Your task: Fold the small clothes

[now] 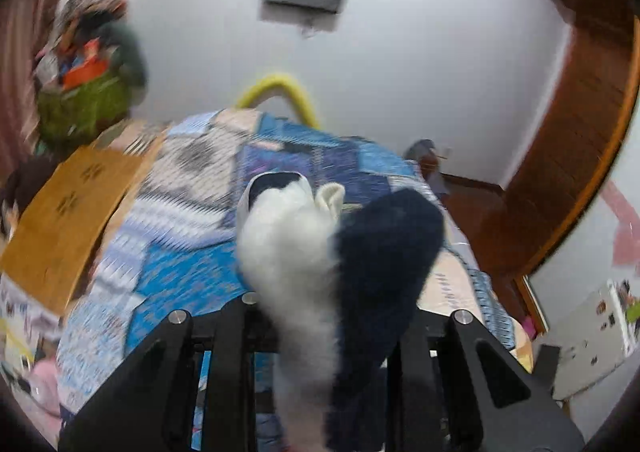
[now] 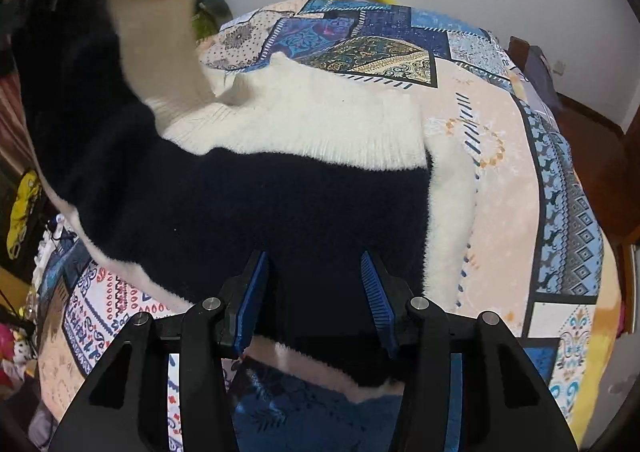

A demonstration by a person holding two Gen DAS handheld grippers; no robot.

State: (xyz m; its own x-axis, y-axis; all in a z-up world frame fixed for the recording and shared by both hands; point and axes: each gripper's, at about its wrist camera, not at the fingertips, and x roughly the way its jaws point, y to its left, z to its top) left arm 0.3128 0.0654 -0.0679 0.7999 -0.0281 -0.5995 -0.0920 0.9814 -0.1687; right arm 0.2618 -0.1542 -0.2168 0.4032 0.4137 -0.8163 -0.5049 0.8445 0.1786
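Fuzzy navy-and-cream sweater (image 2: 280, 187) lies on the patchwork bedspread (image 2: 520, 155), its 10 o'clock sleeve lifted by the left gripper (image 1: 320, 332), clamped on it for folding inward, while the right gripper (image 2: 314, 292), jaws half-wide and empty, hovers over the hem.

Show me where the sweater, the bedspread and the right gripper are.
sweater (image 2: 260, 203): right wrist view, navy body.
bedspread (image 2: 500, 179): right wrist view, bare peach patch.
right gripper (image 2: 316, 300): right wrist view, between blue pads.

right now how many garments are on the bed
1: a navy and white fuzzy sweater lying on the patchwork bedspread, one part lifted in the left tongs. Others may be hidden outside the views.
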